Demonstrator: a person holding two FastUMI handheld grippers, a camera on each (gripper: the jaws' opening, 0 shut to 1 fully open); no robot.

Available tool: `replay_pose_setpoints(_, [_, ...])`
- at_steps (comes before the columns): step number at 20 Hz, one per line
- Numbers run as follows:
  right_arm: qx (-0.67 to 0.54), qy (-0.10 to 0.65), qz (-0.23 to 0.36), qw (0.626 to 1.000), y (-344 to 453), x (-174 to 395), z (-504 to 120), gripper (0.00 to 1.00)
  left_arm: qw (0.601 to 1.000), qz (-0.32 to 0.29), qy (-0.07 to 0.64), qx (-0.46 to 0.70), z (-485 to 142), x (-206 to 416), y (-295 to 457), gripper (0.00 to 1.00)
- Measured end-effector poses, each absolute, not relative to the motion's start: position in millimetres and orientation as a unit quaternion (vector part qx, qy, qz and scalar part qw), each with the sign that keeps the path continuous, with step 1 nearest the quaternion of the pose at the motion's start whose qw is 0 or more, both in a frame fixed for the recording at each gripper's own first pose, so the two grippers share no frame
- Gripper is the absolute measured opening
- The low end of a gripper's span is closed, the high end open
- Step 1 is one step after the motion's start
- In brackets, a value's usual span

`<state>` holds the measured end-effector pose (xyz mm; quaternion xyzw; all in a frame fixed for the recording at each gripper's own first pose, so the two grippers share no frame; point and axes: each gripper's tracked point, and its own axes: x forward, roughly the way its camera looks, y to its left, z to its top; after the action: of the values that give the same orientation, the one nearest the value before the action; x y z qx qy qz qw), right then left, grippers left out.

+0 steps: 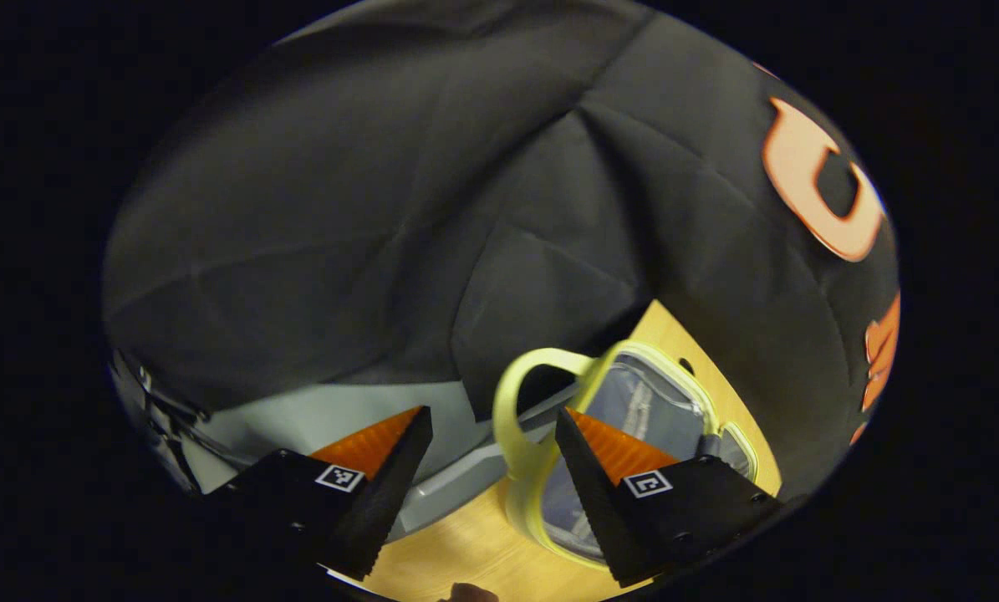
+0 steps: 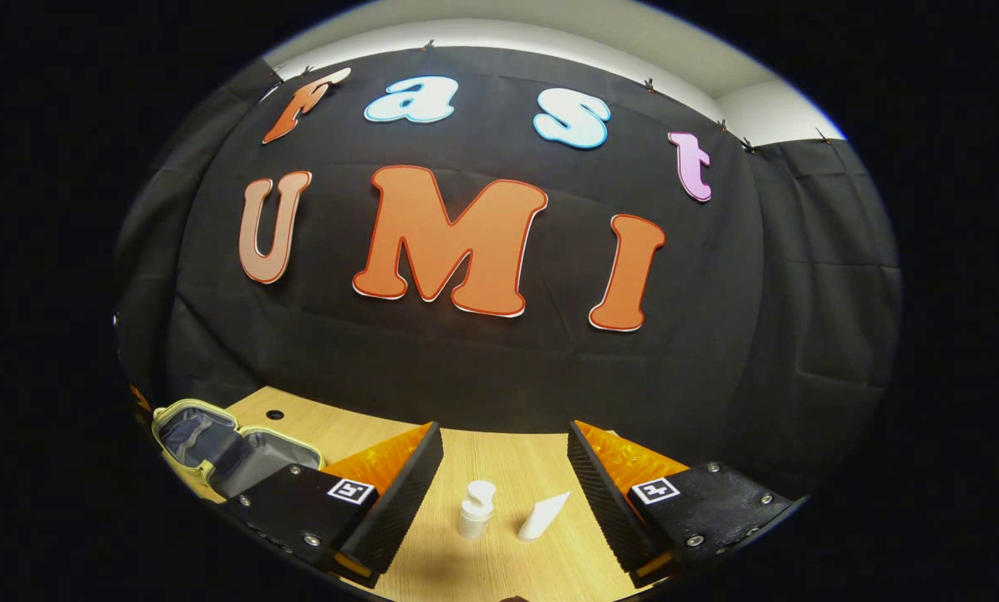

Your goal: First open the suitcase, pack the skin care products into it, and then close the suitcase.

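Note:
The small suitcase [image 2: 215, 447] has a yellow rim and grey lining and lies open on the wooden table [image 2: 549, 468] at the left of the right gripper view. Close up in the left gripper view, the suitcase [image 1: 645, 401] shows its yellow handle [image 1: 512, 410] looping toward me. My left gripper [image 1: 492, 415] is open, its right finger over the suitcase and the handle beside the gap. A white pump bottle [image 2: 474, 508] stands upright and a white tube [image 2: 542, 517] lies next to it, both just ahead of my open right gripper [image 2: 503, 432].
A small round hole [image 2: 275, 414] is in the tabletop behind the suitcase. Past the table's edge lies a pale grey surface [image 1: 315, 418] with a grey bar [image 1: 457, 481]. The black cloth wall stands close behind the table.

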<state>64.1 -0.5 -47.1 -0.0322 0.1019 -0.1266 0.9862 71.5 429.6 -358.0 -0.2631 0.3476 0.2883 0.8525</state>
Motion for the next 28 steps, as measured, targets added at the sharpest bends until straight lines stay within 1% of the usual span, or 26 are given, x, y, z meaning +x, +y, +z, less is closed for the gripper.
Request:
replay_pose_setpoints(3, [-0.033,0.093,-0.113,0.989,-13.9,66.9,-47.1,0.96,0.896,0.258,0.309,-0.188,-305.5,82.6,393.0,0.97])
replay_pose_setpoints(5, [-0.031,0.086,-0.105,0.990,-25.6,67.6,-48.0,0.96,0.923,0.227,0.276,-0.143,-262.5,91.5,362.2,0.97])
replay_pose_setpoints(8, [-0.027,0.083,-0.098,0.991,-47.7,66.0,-51.7,0.96,0.949,0.189,0.247,-0.048,-201.9,93.6,313.2,0.98])
replay_pose_setpoints(10, [-0.028,0.077,-0.093,0.992,-62.3,63.0,-51.5,0.96,0.961,0.159,0.226,-0.031,-161.1,91.4,274.4,0.98])
replay_pose_setpoints(13, [-0.034,0.072,-0.085,0.993,-83.3,58.7,-53.4,0.96,0.972,0.133,0.193,-0.020,-89.5,81.9,236.2,0.98])
replay_pose_setpoints(14, [-0.034,0.071,-0.080,0.994,-89.3,56.9,-55.1,0.96,0.976,0.128,0.179,-0.012,-70.8,75.6,226.4,0.94])
replay_pose_setpoints(15, [-0.035,0.069,-0.077,0.994,-94.7,54.8,-55.6,0.96,0.979,0.119,0.163,-0.003,-48.2,71.4,215.1,0.98])
replay_pose_setpoints(17, [-0.038,0.065,-0.067,0.995,-103.1,50.8,-56.5,0.96,0.985,0.108,0.134,0.022,-6.0,62.2,193.9,0.98])
replay_pose_setpoints(18, [-0.039,0.062,-0.062,0.995,-106.3,50.5,-57.9,0.96,0.987,0.104,0.120,0.033,14.2,57.3,181.6,0.94])
replay_pose_setpoints(20, [-0.051,0.064,-0.053,0.995,-111.9,47.4,-67.1,0.96,0.990,0.095,0.088,0.059,41.8,51.9,148.7,0.94])
replay_pose_setpoints(23, [-0.045,0.077,-0.034,0.995,-114.5,42.8,-81.5,0.96,0.993,0.071,0.060,0.068,44.8,60.1,78.3,0.95])
replay_pose_setpoints(26, [-0.044,0.067,-0.029,0.996,-117.8,36.8,-77.3,0.96,0.996,0.050,0.042,0.058,51.5,58.0,28.7,1.00])
replay_pose_setpoints(28, [-0.038,0.066,-0.022,0.997,-118.1,34.8,-81.1,0.96,0.997,0.029,0.029,0.059,56.6,59.3,-5.6,1.00])
